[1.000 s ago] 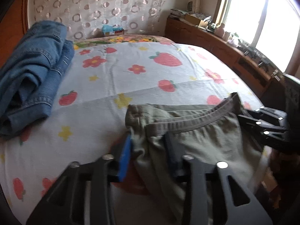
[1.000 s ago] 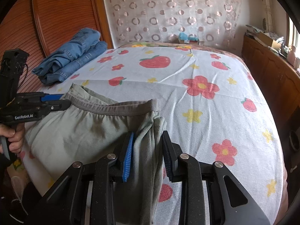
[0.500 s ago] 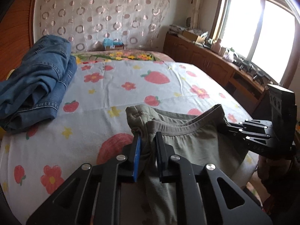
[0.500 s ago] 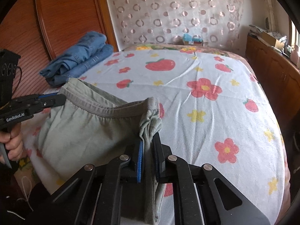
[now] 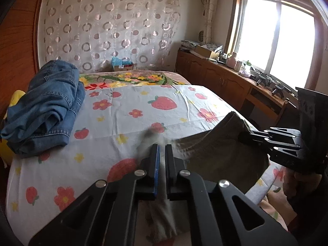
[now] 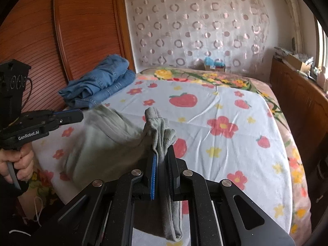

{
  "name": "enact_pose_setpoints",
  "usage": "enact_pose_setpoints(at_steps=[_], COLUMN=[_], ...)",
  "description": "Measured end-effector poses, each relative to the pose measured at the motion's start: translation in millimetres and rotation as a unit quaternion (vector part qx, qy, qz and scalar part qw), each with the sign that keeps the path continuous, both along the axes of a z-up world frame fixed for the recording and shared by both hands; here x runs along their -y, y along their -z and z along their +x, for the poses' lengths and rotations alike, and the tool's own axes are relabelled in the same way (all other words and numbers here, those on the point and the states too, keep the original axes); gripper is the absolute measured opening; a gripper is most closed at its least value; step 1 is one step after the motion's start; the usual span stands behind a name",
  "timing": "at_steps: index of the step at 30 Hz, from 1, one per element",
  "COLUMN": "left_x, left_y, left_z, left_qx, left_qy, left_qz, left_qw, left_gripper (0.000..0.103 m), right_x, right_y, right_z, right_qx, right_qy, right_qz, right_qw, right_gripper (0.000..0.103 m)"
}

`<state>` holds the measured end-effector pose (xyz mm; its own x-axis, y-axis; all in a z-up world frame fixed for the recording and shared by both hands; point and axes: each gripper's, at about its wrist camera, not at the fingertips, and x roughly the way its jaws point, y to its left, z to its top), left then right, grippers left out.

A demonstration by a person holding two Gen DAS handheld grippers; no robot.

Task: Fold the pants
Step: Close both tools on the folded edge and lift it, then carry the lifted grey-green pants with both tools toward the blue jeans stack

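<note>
Your left gripper [image 5: 162, 153] has its jaws clamped on one waistband corner of the pants [image 5: 217, 153]. Your right gripper [image 6: 163, 157] pinches the other corner, the cloth hanging between them above the bed [image 6: 235, 143].

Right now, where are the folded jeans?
The folded jeans lie at the far left of the bed, against the wooden headboard, left of and beyond the green pants both grippers hold.

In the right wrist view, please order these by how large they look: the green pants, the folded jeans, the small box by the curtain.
1. green pants, though nearness to the camera enlarges them
2. folded jeans
3. small box, clearly smallest, but farthest away
</note>
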<state>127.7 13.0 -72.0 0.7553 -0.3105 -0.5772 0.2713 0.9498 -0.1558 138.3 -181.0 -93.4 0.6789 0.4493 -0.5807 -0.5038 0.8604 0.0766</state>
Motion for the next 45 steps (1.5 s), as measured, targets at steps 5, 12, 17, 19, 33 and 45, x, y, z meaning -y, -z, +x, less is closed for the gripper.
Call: enact_pose_setpoints(at_steps=[5,12,17,19,33,45], left_x=[-1,-1,9,7,-6,-4], left_y=[14,45,56,56,40,57], left_z=[14,37,44,46,51,60], left_qx=[-0.028,-0.086,-0.105,-0.109,-0.103,-0.113], left_qy=[-0.005,-0.012,-0.008,-0.011,-0.024,-0.023], left_qz=[0.011,0.039,0.075,0.068,0.041,0.046], left_qw=[0.9995,0.9954,0.9916,0.9916,0.9936,0.9922], left_gripper=[0.007,0.036,0.042,0.044,0.045,0.052], right_x=[2,9,9,9,16,16], right_y=[14,33,36,36,52,52], right_z=[12,19,19,19,21,20], right_qx=[-0.021,-0.045,-0.046,-0.046,-0.057,-0.057], right_qy=[0.010,0.018,0.018,0.018,0.020,0.020], right_qz=[-0.013,-0.019,-0.023,-0.022,-0.023,-0.024], right_qw=[1.000,0.999,0.999,0.999,0.998,0.998], right_gripper=[0.006,0.006,0.007,0.007,0.007,0.007])
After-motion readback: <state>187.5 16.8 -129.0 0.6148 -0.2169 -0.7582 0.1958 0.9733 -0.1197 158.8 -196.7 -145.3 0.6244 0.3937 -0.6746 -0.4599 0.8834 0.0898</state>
